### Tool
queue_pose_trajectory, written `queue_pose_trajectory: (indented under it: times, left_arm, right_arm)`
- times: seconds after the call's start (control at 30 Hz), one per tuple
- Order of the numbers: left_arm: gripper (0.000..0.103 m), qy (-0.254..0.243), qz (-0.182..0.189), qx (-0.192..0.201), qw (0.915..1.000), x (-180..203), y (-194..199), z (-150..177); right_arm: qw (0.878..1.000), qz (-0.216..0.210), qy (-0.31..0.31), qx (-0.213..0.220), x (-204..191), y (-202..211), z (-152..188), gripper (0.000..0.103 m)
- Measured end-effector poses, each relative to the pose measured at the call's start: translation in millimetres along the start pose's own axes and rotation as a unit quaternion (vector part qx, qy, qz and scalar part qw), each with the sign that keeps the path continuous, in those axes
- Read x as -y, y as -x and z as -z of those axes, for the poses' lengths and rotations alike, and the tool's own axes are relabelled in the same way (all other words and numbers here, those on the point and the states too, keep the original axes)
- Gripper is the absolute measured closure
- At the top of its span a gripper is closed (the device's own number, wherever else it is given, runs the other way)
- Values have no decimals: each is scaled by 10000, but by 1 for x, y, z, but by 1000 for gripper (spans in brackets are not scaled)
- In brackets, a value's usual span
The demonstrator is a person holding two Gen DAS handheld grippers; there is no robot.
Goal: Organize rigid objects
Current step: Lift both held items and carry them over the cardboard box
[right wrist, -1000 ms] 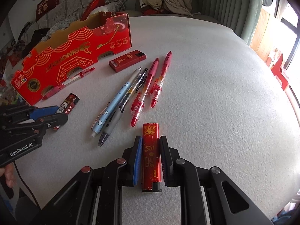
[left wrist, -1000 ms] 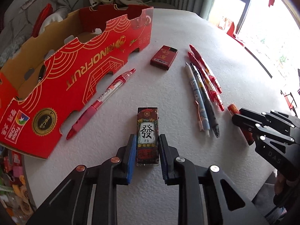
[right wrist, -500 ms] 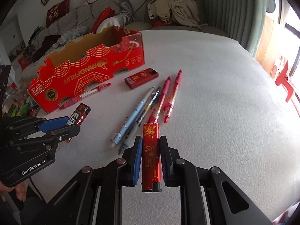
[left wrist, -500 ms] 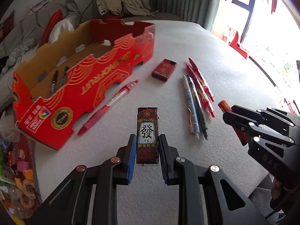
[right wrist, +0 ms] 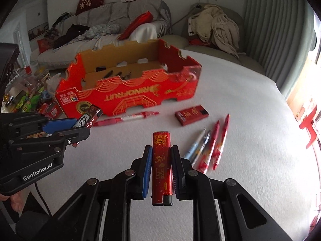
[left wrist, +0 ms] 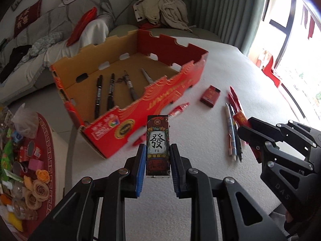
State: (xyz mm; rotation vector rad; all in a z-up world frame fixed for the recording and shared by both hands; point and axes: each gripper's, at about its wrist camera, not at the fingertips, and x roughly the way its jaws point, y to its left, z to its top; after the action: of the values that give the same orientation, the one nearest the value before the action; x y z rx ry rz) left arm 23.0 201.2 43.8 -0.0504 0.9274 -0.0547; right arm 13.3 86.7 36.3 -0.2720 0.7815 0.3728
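Above the white table (right wrist: 240, 100), left gripper (left wrist: 158, 152) clamps a mahjong-print lighter (left wrist: 158, 144); right gripper (right wrist: 161, 156) clamps a red lighter (right wrist: 161, 166).

A white, finely textured tabletop (right wrist: 230, 92) is carrying an open red cardboard box (right wrist: 130, 96) near its far left edge. Just in front of the box's long side a red pen (right wrist: 128, 117) is lying parallel to it, with a small flat red packet (right wrist: 191, 115) lying just to its right. Nearer the right, four pens (right wrist: 208, 148), two red, one pale blue and one dark, are lying side by side in a loose row.
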Motion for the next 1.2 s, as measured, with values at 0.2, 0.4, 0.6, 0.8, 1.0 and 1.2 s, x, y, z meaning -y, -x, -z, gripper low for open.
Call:
queue_pose_trajectory:
  times: [0.2, 0.4, 0.6, 0.8, 1.0, 1.2]
  left_arm:
    - [78, 185, -45, 135, 9997, -15, 12, -7]
    - [78, 253, -82, 308, 9992, -22, 23, -18]
    - [78, 369, -130, 383, 9985, -30, 27, -30]
    - [78, 405, -224, 383, 9982, -39, 23, -42]
    - [78, 531, -282, 412, 9973, -50, 18, -57]
    - [78, 625, -355, 437, 9965, -59, 12, -70]
  right_arm:
    - [9998, -58, 132, 167, -13, 4, -18, 83]
    - [9992, -100, 208, 311, -22, 8, -32, 83]
    - [9986, -140, 291, 413, -31, 8, -46, 83]
    - [9985, -197, 303, 422, -35, 1, -61, 83]
    - [9983, -217, 336, 418, -37, -8, -78, 83]
    - [9982, -256, 334, 435, -37, -17, -95, 83]
